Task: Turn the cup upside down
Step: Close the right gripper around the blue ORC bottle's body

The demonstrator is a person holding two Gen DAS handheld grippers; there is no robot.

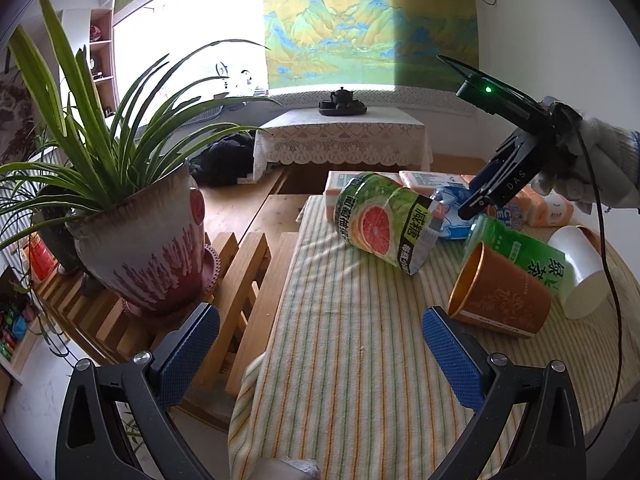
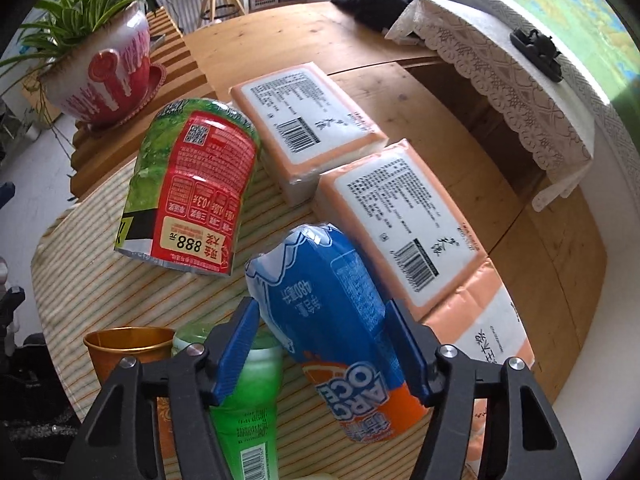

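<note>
The brown paper cup (image 1: 500,292) with a gold inside lies tilted on the striped cloth (image 1: 352,360), its mouth towards the left. It leans against a green tea bottle (image 1: 520,248). In the right wrist view the brown cup (image 2: 128,346) shows at the lower left, beside the green bottle (image 2: 248,400). My left gripper (image 1: 318,328) is open, low over the cloth, with its right fingertip close to the cup's rim. My right gripper (image 1: 476,204) (image 2: 322,312) hovers open above a blue and orange packet (image 2: 340,320), away from the cup.
A white cup (image 1: 580,272) lies on its side at the right. A green grapefruit can (image 1: 380,224) lies mid-table, with orange tissue packs (image 2: 304,120) behind it. A large potted plant (image 1: 140,232) stands on a wooden rack to the left.
</note>
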